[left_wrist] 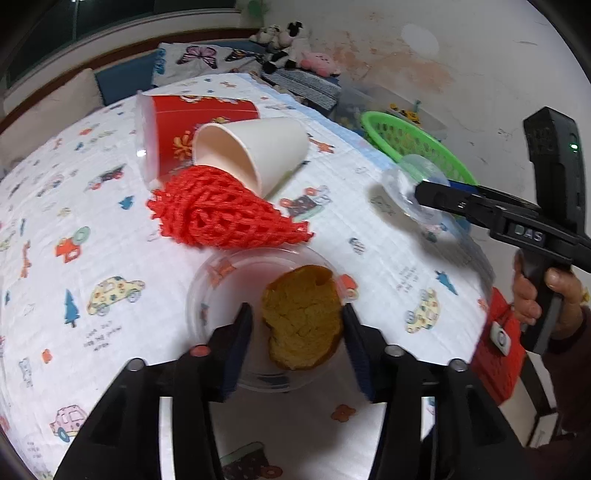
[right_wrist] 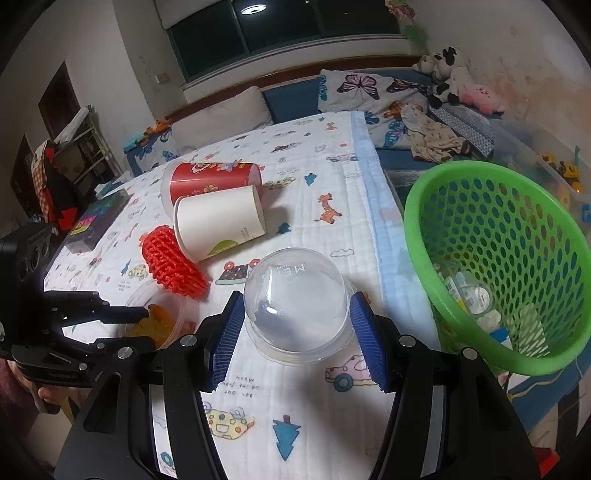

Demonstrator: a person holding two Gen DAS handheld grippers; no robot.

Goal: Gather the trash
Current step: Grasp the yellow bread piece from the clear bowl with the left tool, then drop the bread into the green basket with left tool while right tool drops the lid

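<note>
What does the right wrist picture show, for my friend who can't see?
The right gripper holds a clear plastic dome lid above a cartoon-print cloth. A green basket with trash sits to its right; two tipped cups lie behind.

place: home, a child's bedroom | signs: soft toys (right_wrist: 448, 75) at 1 o'clock, butterfly pillow (right_wrist: 364, 90), car-print blanket (right_wrist: 314, 155), dark window (right_wrist: 284, 29) at 12 o'clock
</note>
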